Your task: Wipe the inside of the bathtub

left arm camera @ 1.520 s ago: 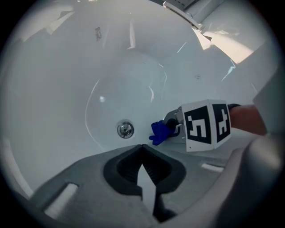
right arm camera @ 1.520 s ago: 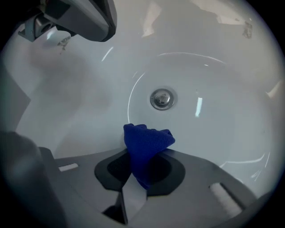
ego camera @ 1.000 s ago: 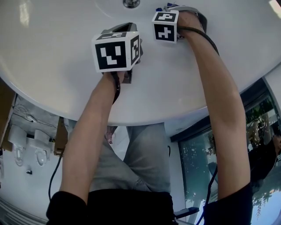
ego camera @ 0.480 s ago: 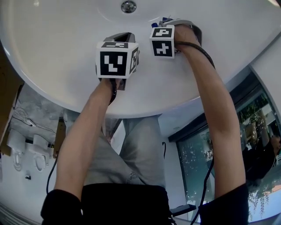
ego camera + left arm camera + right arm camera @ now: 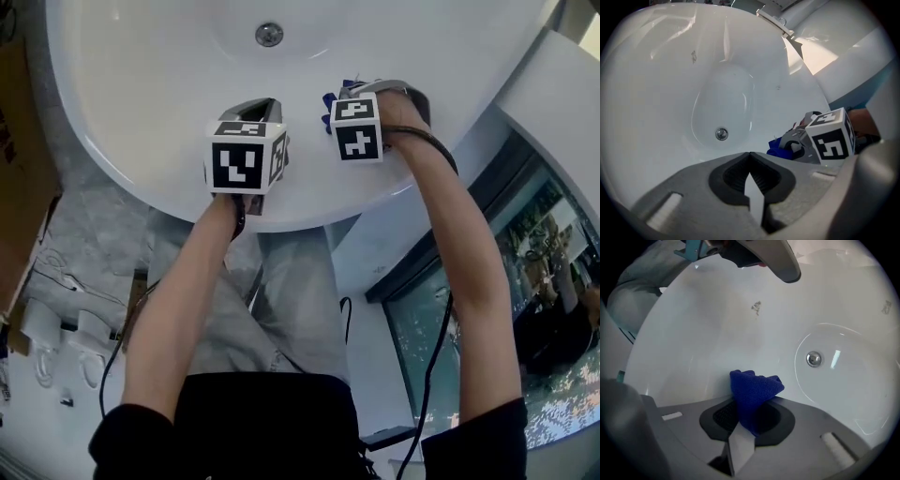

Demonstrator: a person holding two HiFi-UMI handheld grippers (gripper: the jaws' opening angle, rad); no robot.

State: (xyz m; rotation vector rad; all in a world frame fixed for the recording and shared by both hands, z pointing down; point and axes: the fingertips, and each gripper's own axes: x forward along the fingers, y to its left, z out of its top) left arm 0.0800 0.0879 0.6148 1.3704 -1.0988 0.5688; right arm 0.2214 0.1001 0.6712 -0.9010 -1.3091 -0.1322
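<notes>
Right gripper (image 5: 740, 430) clamps a bunched blue cloth (image 5: 754, 387) by the near wall of the bathtub (image 5: 693, 333); left gripper (image 5: 751, 176) is closed, empty; cloth likely soft, light; best gripped mid-fold.

The bathtub (image 5: 122, 112) is glossy white all over, its drain (image 5: 269, 35) silver. The cloth (image 5: 752, 390) is deep blue and plain. The left gripper (image 5: 750, 164) and the right gripper (image 5: 749, 423) are grey with black ribbed pads, their cubes (image 5: 246, 161) white with black square marks. The person's trousers (image 5: 281, 300) are pale grey.
</notes>
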